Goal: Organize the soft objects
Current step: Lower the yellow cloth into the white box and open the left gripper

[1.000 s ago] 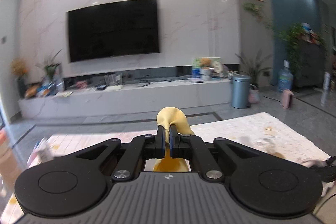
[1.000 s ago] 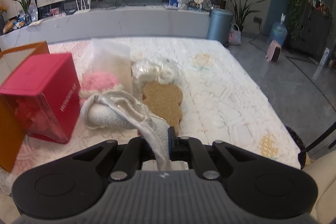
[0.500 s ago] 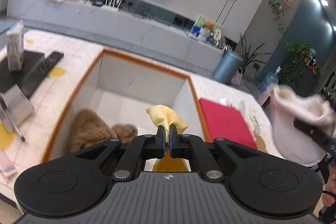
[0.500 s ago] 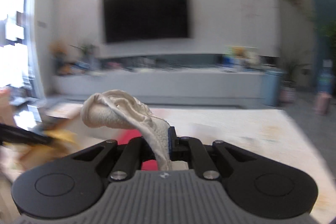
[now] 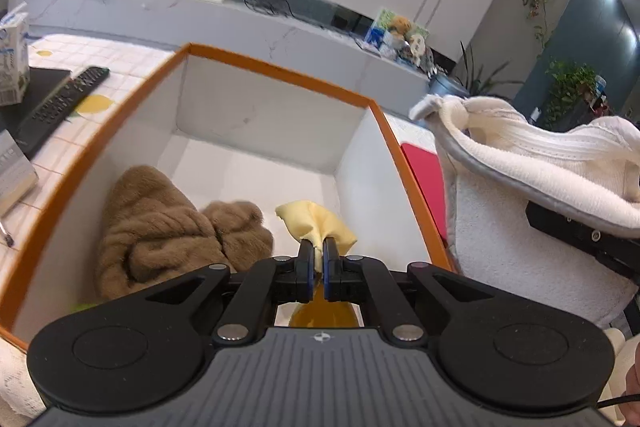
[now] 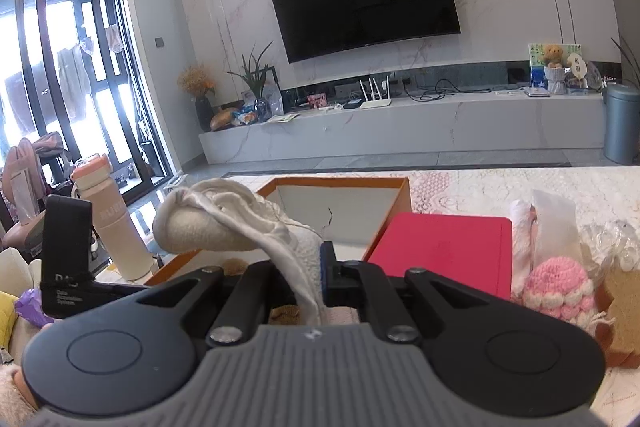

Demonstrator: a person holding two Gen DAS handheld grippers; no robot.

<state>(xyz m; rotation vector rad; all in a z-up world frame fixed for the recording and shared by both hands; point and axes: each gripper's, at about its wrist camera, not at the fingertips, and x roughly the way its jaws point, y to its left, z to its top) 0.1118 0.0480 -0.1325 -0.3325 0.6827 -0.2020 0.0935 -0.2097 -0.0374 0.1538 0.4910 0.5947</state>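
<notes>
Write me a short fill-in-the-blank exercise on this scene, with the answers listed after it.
1. The left gripper is shut on a ____ cloth.
2. The box has an ____ rim.
3. Already inside the box lies a fluffy ____ item.
4. The right gripper is shut on a ____ garment.

Answers: yellow; orange; brown; white

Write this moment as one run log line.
left claw: shut on yellow cloth | right claw: shut on white garment | orange box
</notes>
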